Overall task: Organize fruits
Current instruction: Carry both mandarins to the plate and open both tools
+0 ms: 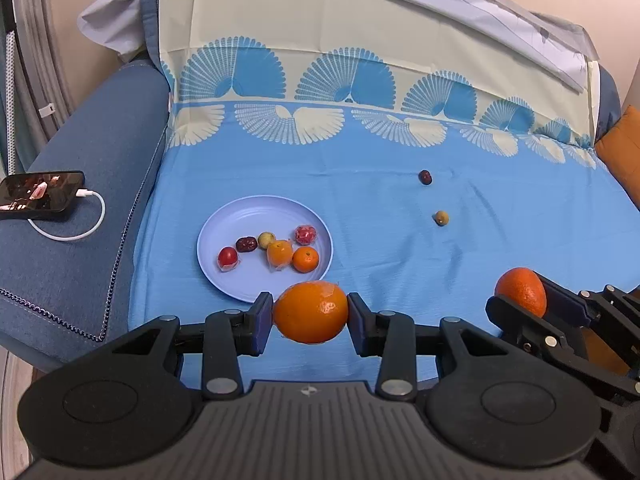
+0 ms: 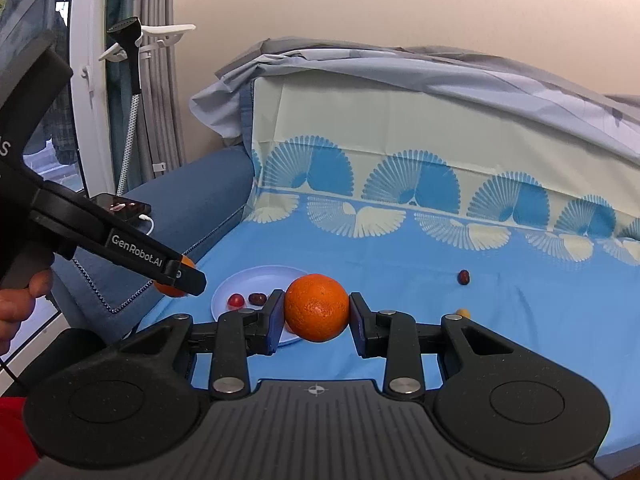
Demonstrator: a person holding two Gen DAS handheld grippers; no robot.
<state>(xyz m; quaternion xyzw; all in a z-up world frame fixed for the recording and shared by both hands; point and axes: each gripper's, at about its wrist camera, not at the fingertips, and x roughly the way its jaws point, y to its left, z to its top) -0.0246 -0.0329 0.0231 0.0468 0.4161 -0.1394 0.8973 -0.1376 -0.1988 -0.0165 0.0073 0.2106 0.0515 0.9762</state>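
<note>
Fruits are about halfway sorted, I'd say. The plate [image 1: 224,280] sits on the sofa's blue cloth [image 1: 400,232], left of middle, and already has six small pieces in it: a red one, a dark date-looking one, a yellowish one, two orange ones and a pinkish wrapped one. Still loose on the cloth, well apart from the plate to the far right: a dark date [image 1: 425,177] and a small yellow fruit [image 1: 441,217].

Both tools are busy. The left tool [image 1: 310,314] is clenched on a big orange [image 1: 310,312], held up right at the plate's near rim. The right tool [image 2: 316,310] is gripping a second orange [image 2: 317,307], off to the right. So my guess is four things left: these two oranges plus the two strays.

View differences: the left wrist camera looks down into the plate, so you can count everything. The right one sees it edge-on, with only the red and dark pieces clear, but it catches the person's hand [image 2: 16,304] on the left tool's handle. A phone [image 1: 40,196] is charging on the sofa arm.
</note>
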